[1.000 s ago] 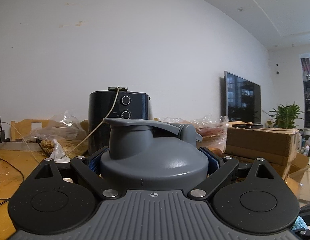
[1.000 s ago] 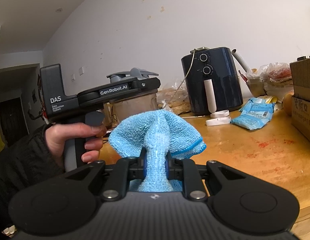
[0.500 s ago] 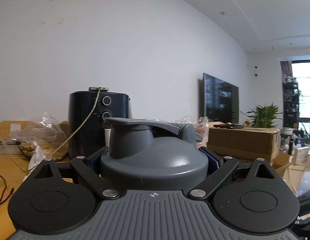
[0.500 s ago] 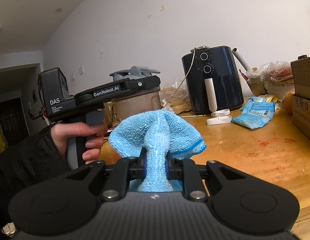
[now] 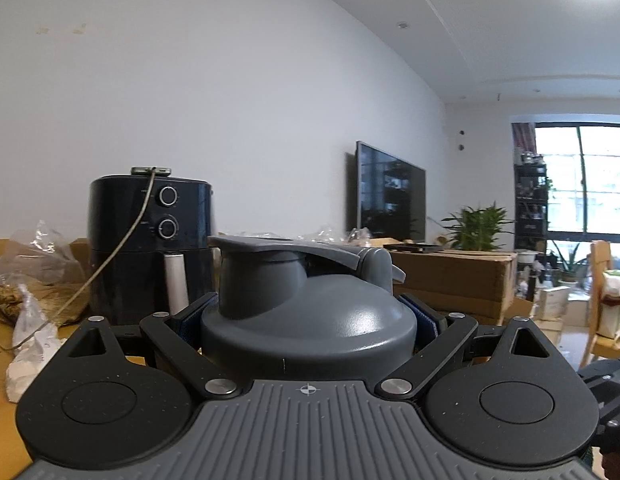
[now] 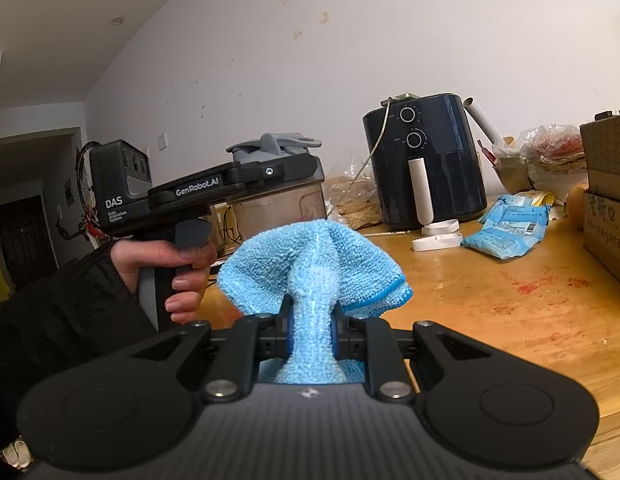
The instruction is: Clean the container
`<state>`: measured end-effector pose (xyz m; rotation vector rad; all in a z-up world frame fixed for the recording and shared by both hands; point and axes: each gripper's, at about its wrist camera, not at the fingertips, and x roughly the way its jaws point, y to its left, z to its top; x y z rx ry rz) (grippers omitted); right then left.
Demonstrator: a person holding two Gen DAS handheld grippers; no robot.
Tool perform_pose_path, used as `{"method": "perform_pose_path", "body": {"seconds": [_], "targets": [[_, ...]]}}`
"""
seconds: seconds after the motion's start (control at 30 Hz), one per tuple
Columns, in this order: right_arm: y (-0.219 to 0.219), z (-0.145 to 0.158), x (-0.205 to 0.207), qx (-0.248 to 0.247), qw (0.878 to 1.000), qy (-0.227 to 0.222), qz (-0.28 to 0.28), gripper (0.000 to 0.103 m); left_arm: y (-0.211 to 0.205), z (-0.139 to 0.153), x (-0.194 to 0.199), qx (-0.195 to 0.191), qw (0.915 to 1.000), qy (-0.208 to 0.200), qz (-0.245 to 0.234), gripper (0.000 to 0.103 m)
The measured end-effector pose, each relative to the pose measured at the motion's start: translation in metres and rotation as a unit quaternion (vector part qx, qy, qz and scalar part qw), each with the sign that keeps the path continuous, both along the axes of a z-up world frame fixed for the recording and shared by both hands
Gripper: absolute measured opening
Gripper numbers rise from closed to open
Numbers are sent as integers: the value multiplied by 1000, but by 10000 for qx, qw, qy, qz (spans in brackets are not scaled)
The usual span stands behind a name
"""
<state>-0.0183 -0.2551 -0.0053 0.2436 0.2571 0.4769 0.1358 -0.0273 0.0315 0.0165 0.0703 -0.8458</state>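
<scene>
The container (image 5: 294,276) has a grey flip-top lid and fills the middle of the left wrist view. My left gripper (image 5: 308,320) is shut on it just under the lid, a blue pad on each side. From the right wrist view, the container's cloudy brownish body (image 6: 278,204) sits in the left gripper (image 6: 270,170), held level by a hand (image 6: 170,256) in a dark sleeve. Close in front, my right gripper (image 6: 311,328) is shut on a bunched light blue cloth (image 6: 310,264). The cloth hangs right of and below the container, apart from it.
A dark air fryer (image 6: 425,160) stands at the back of the wooden table (image 6: 509,312), with a cord over it. Blue packets (image 6: 509,226), a white strip (image 6: 435,236) and plastic bags lie near it. A cardboard box (image 6: 607,192) sits at the right edge.
The left gripper has swung right with the container: the air fryer slid left in its view and a window came into sight. The right gripper and cloth stayed put.
</scene>
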Motion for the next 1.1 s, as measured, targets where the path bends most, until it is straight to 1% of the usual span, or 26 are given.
{"method": "perform_pose_path", "body": {"seconds": [0.17,0.3,0.67,1.1], "targets": [[2,0,1,0,10000,-1,28,13,-1,-1,2,0,10000,-8,-48,95],[6,1,5,-111,9999,-48,31,13,-1,-1,4,-1,10000,-8,-59,95],[24,3,30,-334,9992,-172,150,13,-2,-1,8,8,10000,-2,-62,95],[41,5,55,-412,9988,-238,141,11,-2,-1,9,41,10000,25,-61,95]]}}
